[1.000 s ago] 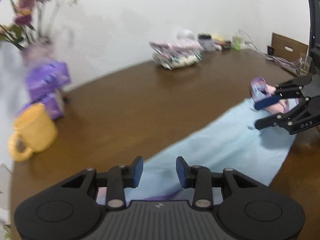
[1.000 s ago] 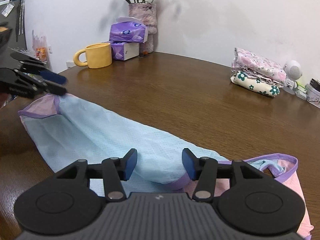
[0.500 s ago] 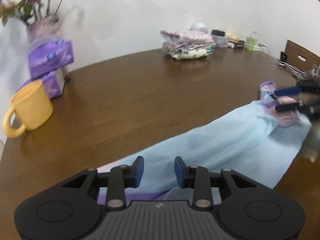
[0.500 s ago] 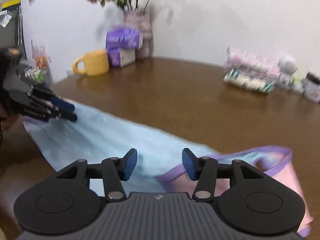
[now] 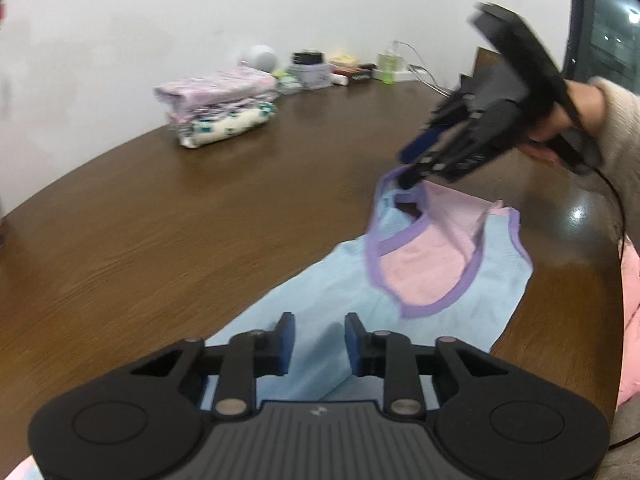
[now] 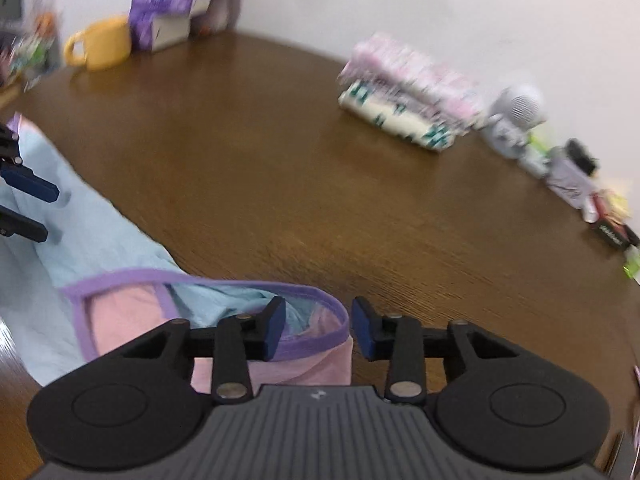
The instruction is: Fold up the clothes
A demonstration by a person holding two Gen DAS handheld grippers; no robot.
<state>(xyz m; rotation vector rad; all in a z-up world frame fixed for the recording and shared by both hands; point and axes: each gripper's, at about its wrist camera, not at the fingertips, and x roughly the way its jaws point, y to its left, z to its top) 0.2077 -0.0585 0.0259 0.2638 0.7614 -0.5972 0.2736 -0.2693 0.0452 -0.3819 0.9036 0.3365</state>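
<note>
My left gripper (image 5: 318,338) hovers jaws apart over the blue garment (image 5: 320,300) spread across the brown table (image 5: 160,220). My right gripper (image 6: 318,326) is parted too, purple-trimmed neckline (image 6: 320,340) between its fingers (blurry view). Folded clothes stack (image 5: 218,106) sits well apart.

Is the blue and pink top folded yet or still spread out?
Mostly spread: the top lies stretched long across the table, only its purple-trimmed neckline bunched near the right gripper.
</note>
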